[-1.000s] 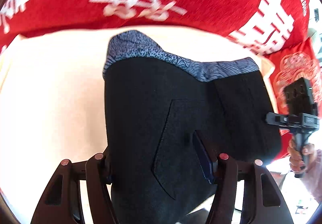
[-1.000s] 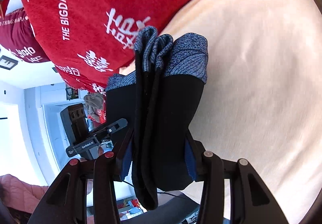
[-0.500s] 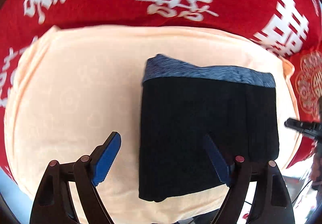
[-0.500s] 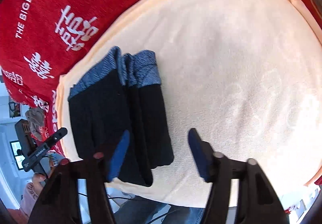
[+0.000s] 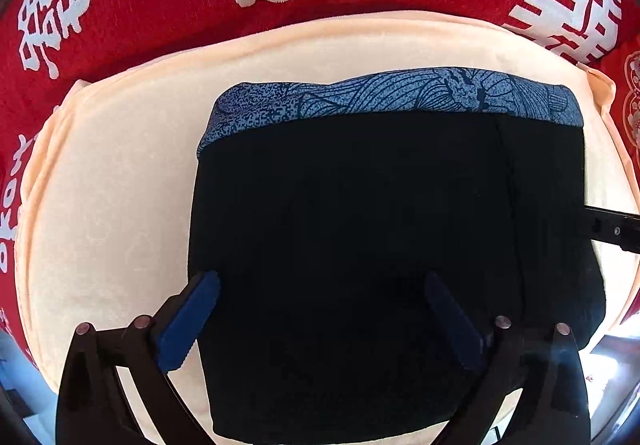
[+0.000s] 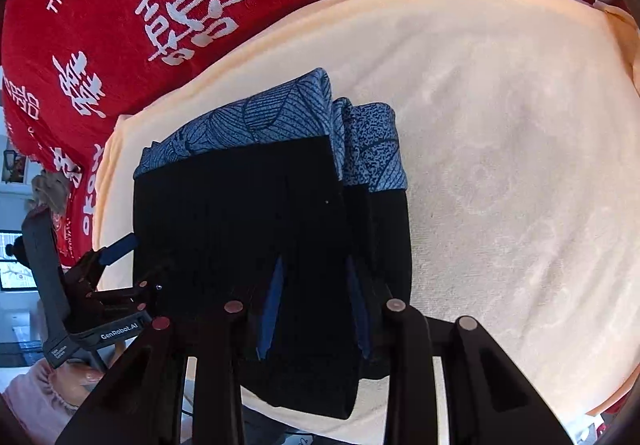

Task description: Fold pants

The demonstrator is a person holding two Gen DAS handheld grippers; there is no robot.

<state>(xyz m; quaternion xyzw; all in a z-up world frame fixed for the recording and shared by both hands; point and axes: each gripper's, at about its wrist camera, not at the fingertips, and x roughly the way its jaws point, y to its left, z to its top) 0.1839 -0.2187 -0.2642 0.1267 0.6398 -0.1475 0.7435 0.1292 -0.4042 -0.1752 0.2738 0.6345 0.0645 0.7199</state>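
Left wrist view: left gripper (image 5: pixel 320 305), just widened and empty, straddles folded pants (image 5: pixel 380 225); bare towel (image 5: pixel 112 185) leftward.

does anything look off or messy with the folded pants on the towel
Nothing stands out. The folded pants lie as a compact stack on the peach towel, patterned waistband lined up along one edge. Only the layers at that edge fan slightly apart.

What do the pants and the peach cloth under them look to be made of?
Pants: matte black woven fabric, probably cotton-like, with a blue leaf-printed waistband. Peach cloth: soft, fuzzy pile, likely terry or fleece, judging by its mottled nap.
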